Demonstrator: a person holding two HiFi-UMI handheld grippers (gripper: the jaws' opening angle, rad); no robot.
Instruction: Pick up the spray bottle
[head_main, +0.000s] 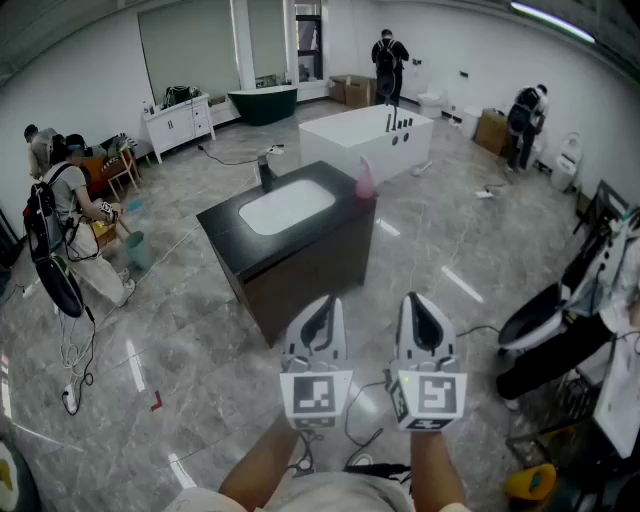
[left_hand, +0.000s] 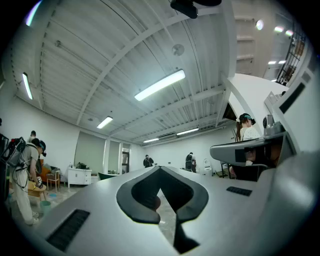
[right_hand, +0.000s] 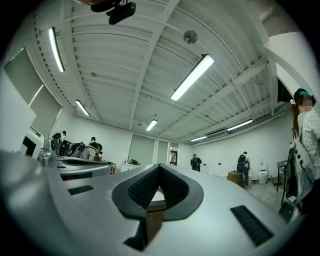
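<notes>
On the dark vanity (head_main: 222, 222), pink spray bottle (head_main: 365, 181) beside the white basin (head_main: 288, 205); left gripper (head_main: 322, 301), right gripper (head_main: 415, 299): jaws together.

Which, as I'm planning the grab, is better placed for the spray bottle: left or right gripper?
Right, barely: the bottle stands at the counter's right corner, roughly between both. The right gripper and left gripper are alike shut and far off.

Large room with white walls (head_main: 80, 70) and a glossy grey marble floor (head_main: 200, 340).
Dark vanity (head_main: 300, 275) with white sink (head_main: 285, 207) mid-floor; beyond it a white bathtub (head_main: 350, 140), dark green bathtub (head_main: 262, 100) and white cabinet (head_main: 180, 122); strip lights (right_hand: 192, 77) overhead.
</notes>
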